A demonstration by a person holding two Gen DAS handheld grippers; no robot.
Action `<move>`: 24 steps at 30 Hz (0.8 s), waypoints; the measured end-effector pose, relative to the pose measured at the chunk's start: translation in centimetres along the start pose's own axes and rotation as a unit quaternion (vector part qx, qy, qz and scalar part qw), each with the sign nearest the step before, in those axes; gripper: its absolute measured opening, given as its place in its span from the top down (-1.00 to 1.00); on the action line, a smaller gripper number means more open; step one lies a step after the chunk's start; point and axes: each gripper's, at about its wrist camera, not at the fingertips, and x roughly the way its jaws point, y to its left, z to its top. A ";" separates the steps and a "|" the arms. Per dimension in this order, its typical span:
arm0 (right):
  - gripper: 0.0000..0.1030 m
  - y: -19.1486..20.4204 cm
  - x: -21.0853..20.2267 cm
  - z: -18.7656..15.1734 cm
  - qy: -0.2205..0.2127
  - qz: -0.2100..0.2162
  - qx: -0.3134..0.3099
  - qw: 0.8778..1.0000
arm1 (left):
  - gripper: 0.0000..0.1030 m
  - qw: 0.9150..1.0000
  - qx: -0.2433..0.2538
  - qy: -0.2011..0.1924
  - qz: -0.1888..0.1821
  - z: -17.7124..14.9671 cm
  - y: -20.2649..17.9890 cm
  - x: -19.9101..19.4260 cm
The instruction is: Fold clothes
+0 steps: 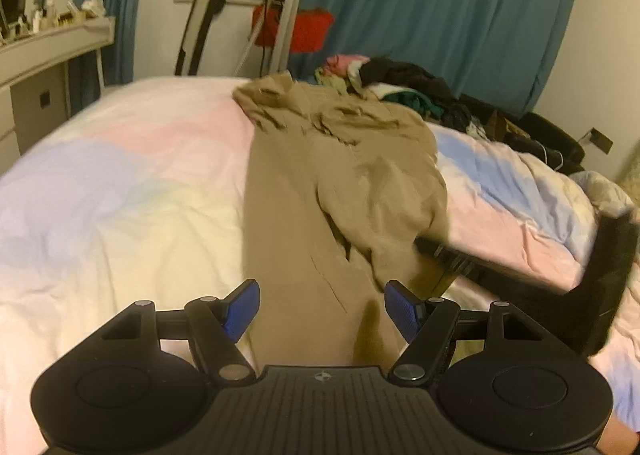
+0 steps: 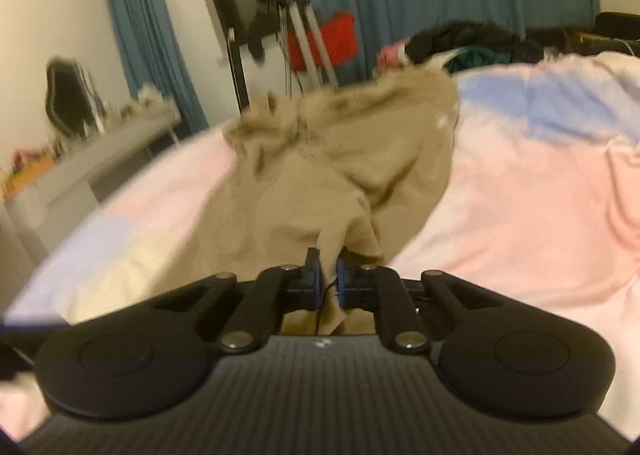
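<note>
Khaki trousers point(image 2: 332, 171) are lying lengthwise on the pastel duvet point(image 2: 540, 191), and the right gripper point(image 2: 328, 279) is pinching a fold of their fabric between its blue pads, jaws nearly together. The left gripper point(image 1: 322, 309) is hovering with its jaws spread wide, one trouser leg point(image 1: 288, 215) passing between the pads untouched. From there, the bunched waistband is sitting toward 12 o'clock, a clothes pile point(image 1: 404, 83) is resting at 1 o'clock, teal curtains point(image 1: 440, 7) are hanging behind, and a desk point(image 1: 52, 43) is standing at 10 o'clock.
</note>
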 end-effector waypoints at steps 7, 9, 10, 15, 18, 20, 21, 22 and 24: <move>0.86 -1.9 -8.4 3.4 -0.091 -0.031 0.066 0.993 | -0.30 0.998 0.058 0.001 0.029 -1.5 -1.4 1.3; 0.86 -2.9 -10.8 3.6 -0.107 -0.055 0.074 0.990 | 0.12 0.998 0.057 0.004 0.036 -1.4 -1.3 1.6; 0.86 -3.4 -11.7 3.5 -0.107 -0.066 0.079 0.989 | 0.27 0.998 0.052 0.008 0.036 -1.4 -1.2 1.7; 0.86 -6.4 -13.6 2.6 -0.050 -0.106 0.124 0.985 | 0.78 1.000 -0.014 0.027 -0.004 -1.0 0.4 1.3; 0.86 -7.5 -13.5 0.8 0.004 -0.120 0.162 0.979 | 0.71 0.999 -0.038 0.030 -0.019 -0.9 0.9 0.5; 0.85 -8.0 -13.3 -0.4 0.032 -0.124 0.184 0.975 | 0.57 0.998 -0.044 0.028 -0.038 -1.1 0.7 -0.2; 0.85 -8.0 -13.2 -0.8 0.041 -0.124 0.187 0.974 | 0.39 0.998 -0.044 0.026 -0.047 -1.3 0.5 -0.6; 0.85 -7.7 -13.2 -1.0 0.044 -0.125 0.184 0.974 | 0.32 0.997 -0.044 0.027 -0.053 -1.5 0.2 -0.8; 0.81 -6.6 -13.6 -1.0 0.034 -0.131 0.164 0.977 | 0.17 0.997 -0.028 0.027 -0.059 -1.7 -0.7 -0.7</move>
